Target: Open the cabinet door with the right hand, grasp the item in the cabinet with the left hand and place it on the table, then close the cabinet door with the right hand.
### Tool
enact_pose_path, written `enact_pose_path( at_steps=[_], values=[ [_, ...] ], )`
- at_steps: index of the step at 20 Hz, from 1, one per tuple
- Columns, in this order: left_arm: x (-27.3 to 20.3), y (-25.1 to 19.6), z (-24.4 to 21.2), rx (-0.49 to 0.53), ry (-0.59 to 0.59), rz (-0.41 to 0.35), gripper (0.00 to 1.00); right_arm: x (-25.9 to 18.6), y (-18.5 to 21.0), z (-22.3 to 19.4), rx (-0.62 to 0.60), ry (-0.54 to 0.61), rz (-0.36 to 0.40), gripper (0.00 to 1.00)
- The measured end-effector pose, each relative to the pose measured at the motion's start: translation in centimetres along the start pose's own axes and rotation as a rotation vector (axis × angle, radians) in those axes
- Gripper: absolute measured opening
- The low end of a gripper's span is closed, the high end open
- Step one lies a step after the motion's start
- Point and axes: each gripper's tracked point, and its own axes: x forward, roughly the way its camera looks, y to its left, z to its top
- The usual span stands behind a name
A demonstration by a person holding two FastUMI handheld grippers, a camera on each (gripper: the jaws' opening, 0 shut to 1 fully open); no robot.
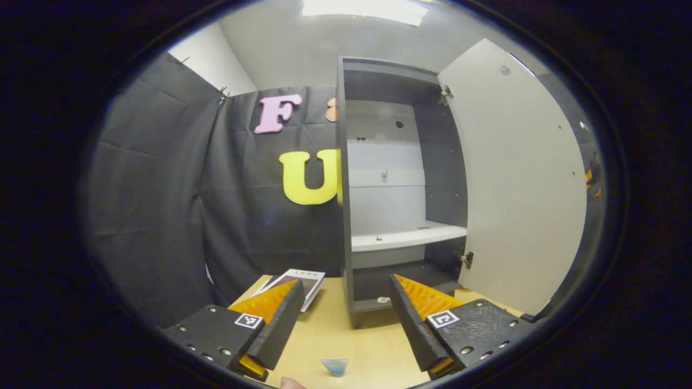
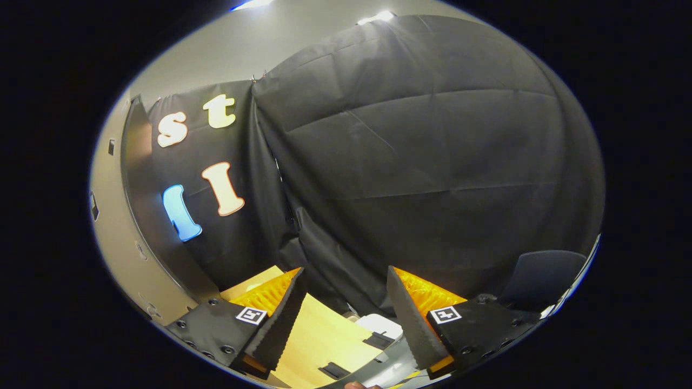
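The dark cabinet (image 1: 397, 81) stands on the wooden table (image 1: 373, 346) with its white door (image 1: 519, 178) swung wide to the right. Its white shelf (image 1: 405, 237) holds nothing but a tiny peg. A small blue see-through item (image 1: 334, 366) lies on the table near the front edge, below and between the fingers of my left gripper (image 1: 346, 282), which is open and holds nothing. My right gripper (image 2: 345, 272) is open too, pointing at the black cloth, with the door (image 2: 116, 227) along the left edge of the right gripper view.
A booklet (image 1: 294, 283) lies on the table left of the cabinet. A fingertip (image 1: 292, 383) shows at the bottom edge. In the right gripper view, white and dark objects (image 2: 378, 324) sit past the table (image 2: 313, 335), and a dark chair back (image 2: 546, 275) stands at the right.
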Motion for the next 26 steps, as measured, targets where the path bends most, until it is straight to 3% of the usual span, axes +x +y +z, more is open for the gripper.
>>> enact_pose_path(
  at_steps=[2,4,5,8,13,18,22,26],
  values=[
    [-0.4,-0.5,2.2,-0.004,0.019,0.028,0.94,0.8,0.6,0.4,-0.006,-0.009,0.03,0.91],
    [-1.2,0.0,4.6,0.004,0.033,0.093,0.94,1.4,1.3,0.7,-0.033,-0.018,0.062,0.94],
    [-1.5,0.1,5.9,-0.001,0.038,0.117,0.94,1.5,2.0,0.5,-0.052,-0.008,0.084,0.9],
    [-1.8,-0.4,9.0,-0.04,0.052,0.137,0.93,1.4,3.9,0.4,-0.127,-0.01,0.137,0.94],
    [-2.8,1.2,12.6,-0.027,0.104,0.228,0.93,0.0,8.6,1.2,-0.22,-0.038,0.31,0.91],
    [-4.5,3.8,14.7,0.036,0.063,0.355,0.93,-2.7,13.9,3.5,-0.281,-0.066,0.508,0.91],
    [-3.9,3.9,14.0,-0.055,0.049,0.296,0.94,-5.8,17.2,5.1,-0.274,-0.08,0.633,0.91],
    [-3.6,5.4,13.9,-0.078,0.042,0.283,0.95,-7.6,17.7,5.0,-0.267,-0.088,0.651,0.93]
  ],
)
